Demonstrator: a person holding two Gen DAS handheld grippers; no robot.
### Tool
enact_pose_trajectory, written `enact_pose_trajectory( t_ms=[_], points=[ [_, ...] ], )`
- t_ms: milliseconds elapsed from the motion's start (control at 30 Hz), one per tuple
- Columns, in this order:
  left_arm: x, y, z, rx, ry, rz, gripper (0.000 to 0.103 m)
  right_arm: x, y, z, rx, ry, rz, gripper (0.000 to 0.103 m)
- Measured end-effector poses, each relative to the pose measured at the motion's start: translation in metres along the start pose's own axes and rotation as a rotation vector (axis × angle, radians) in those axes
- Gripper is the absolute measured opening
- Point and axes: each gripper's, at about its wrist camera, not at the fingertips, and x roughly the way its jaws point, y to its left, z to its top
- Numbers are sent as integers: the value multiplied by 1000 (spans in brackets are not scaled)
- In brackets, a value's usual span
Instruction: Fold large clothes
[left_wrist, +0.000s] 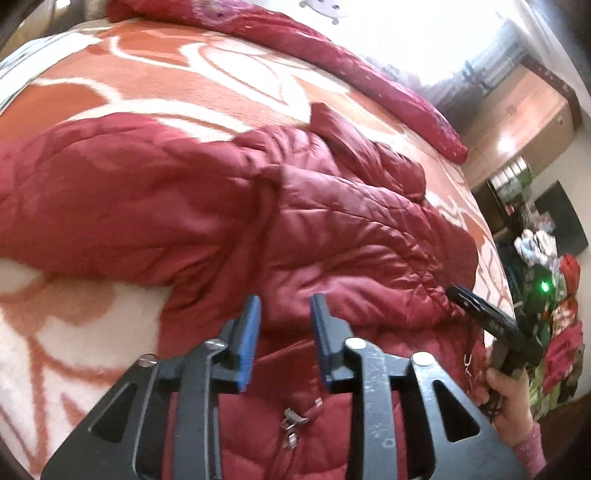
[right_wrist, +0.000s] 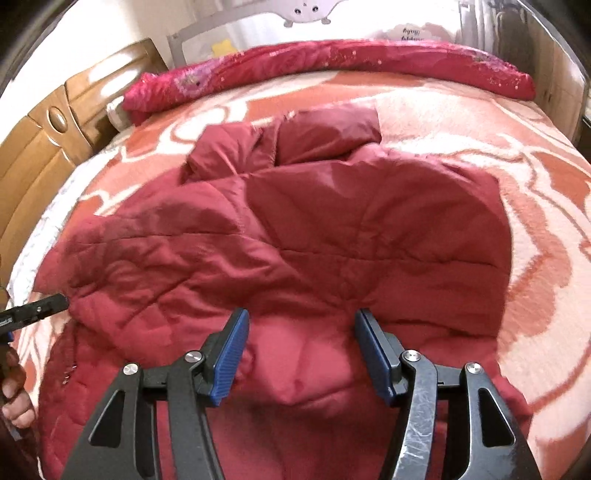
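Note:
A dark red quilted puffer jacket (left_wrist: 258, 206) lies partly folded on a bed with an orange-and-cream blanket (left_wrist: 166, 85). It fills the right wrist view (right_wrist: 314, 236) too, a sleeve lying over its body. My left gripper (left_wrist: 284, 306) is open and empty just above the jacket's near part, with a metal zipper pull (left_wrist: 293, 424) below it. My right gripper (right_wrist: 301, 321) is open wide and empty over the jacket's near fold. The right gripper shows at the jacket's right edge in the left wrist view (left_wrist: 480, 314); the left gripper shows at its left edge in the right wrist view (right_wrist: 37, 306).
A rolled crimson quilt (right_wrist: 332, 62) lies along the far side of the bed. A wooden headboard (right_wrist: 44, 133) stands at the left. Wooden cabinets (left_wrist: 524, 118) and a pile of clothes (left_wrist: 554, 295) are beyond the bed's right edge.

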Motion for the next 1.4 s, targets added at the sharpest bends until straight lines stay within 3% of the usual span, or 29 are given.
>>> enact_pose_trajectory(
  t_ms=[33,67,400,533,733,1033,1233,1400],
  points=[
    [-3,5,-2,-18,-8,-4,45,-4,1,-3,1,-2,9,61],
    [-5,9,-3,-30,-13,-5,46,-7,2,-5,1,-4,14,61],
    [-22,51,-10,-154,-46,8,46,-38,12,-29,12,-4,81,61],
    [-33,75,-9,-208,-73,51,54,-52,21,-43,12,4,116,61],
    [-53,129,-7,-354,-138,73,55,-70,33,-67,0,16,157,61],
    [-69,209,2,-554,-223,169,55,-84,41,-88,-13,21,157,61],
    [-62,266,8,-705,-263,160,55,-81,37,-97,16,47,173,61],
    [-60,288,21,-747,-308,143,55,-79,39,-103,16,61,176,61]
  ],
)
